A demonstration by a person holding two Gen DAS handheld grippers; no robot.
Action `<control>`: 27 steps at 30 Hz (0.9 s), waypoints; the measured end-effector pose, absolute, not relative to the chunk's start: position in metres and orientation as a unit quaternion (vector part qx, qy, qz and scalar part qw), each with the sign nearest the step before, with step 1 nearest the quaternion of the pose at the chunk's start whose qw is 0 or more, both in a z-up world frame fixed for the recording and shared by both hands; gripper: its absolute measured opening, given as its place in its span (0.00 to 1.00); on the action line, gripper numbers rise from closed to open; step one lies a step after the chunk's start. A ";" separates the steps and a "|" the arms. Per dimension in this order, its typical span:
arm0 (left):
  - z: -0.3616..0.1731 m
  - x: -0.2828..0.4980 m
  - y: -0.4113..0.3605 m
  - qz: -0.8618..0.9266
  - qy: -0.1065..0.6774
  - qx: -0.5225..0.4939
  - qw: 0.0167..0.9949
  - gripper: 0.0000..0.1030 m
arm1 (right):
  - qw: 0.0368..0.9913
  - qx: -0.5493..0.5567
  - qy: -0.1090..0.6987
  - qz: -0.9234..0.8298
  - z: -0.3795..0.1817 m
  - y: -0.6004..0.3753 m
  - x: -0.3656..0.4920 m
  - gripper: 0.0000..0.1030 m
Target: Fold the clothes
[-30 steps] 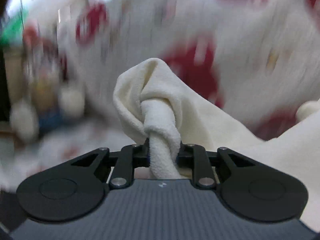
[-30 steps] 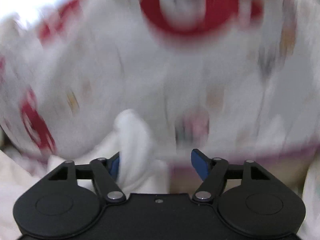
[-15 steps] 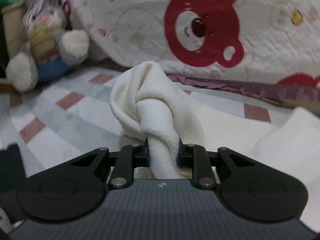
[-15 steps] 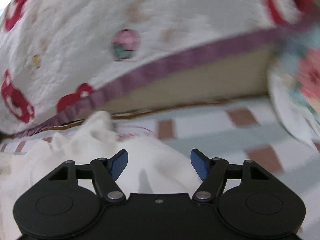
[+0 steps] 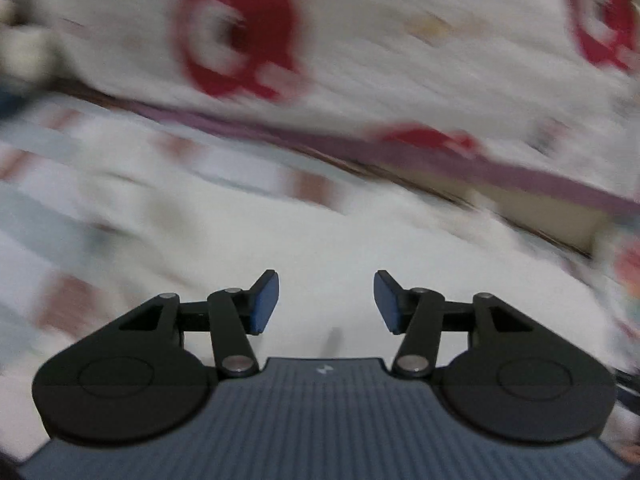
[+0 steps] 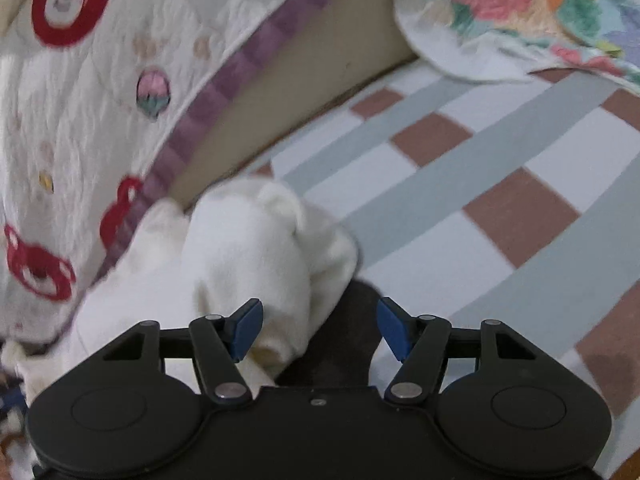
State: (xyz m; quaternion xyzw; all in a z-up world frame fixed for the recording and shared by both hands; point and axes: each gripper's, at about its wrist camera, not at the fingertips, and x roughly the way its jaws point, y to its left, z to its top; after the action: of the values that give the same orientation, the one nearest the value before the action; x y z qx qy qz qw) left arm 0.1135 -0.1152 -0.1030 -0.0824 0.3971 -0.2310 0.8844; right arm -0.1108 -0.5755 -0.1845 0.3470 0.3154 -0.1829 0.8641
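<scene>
- The left gripper fills the bottom of its blurred view; its blue-padded fingers are parting, with a clear gap between them and no cloth pinched.
- A small pale mark sits on the ribbed grey body of that gripper; it cannot be read as any word.
- Just beyond the left fingers lies the cream fleece garment, a soft pale mound spread on the checked bed sheet.
- Farther off in the left view hangs the bear-print quilt, white with red bear heads and a purple border, all smeared by motion.
- The right gripper has its fingers set wide and drawing in slightly; they press on nothing.
- The bunched end of the cream fleece garment reaches in beside the right gripper's left-hand finger, and a dark shadow lies in the gap between the fingers.
- The garment rests against the quilt's purple border, at the edge of the grey, white and brown checks of the sheet.
- At the far top right lies a floral quilted cloth.
- No brand or readable writing shows in either view.
</scene>
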 end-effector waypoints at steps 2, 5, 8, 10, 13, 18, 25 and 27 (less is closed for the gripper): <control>-0.097 0.101 -0.158 -0.291 0.406 -0.057 0.865 0.51 | 0.870 0.320 0.331 -0.176 -0.185 -0.566 -0.102 0.67; -0.099 0.093 -0.210 -0.360 0.429 -0.049 0.827 0.57 | 0.878 0.273 0.355 -0.169 -0.196 -0.550 -0.091 0.67; -0.113 0.098 -0.243 -0.414 0.478 -0.125 0.764 0.57 | 0.879 0.291 0.319 -0.200 -0.210 -0.551 -0.084 0.68; -0.122 0.093 -0.253 -0.422 0.478 -0.149 0.756 0.57 | 0.870 0.342 0.286 -0.208 -0.214 -0.564 -0.079 0.64; -0.138 0.074 -0.246 -0.404 0.442 -0.144 0.788 0.57 | 0.874 0.357 0.257 -0.209 -0.205 -0.569 -0.064 0.17; -0.146 0.049 -0.223 -0.397 0.381 -0.093 0.829 0.57 | 0.956 0.163 0.203 -0.136 -0.127 -0.502 -0.037 0.17; -0.103 0.036 -0.200 -0.485 0.282 -0.111 0.820 0.58 | 0.984 0.060 0.169 -0.012 -0.063 -0.409 -0.022 0.16; -0.096 0.028 -0.195 -0.502 0.260 -0.099 0.819 0.63 | 0.978 0.082 0.190 0.027 -0.060 -0.400 -0.019 0.16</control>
State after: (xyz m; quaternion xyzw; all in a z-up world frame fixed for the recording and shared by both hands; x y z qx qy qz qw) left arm 0.0283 -0.1954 -0.0955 -0.0987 0.2598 -0.5018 0.8191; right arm -0.0192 -0.4005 -0.0599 0.0821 0.1896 0.0269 0.9780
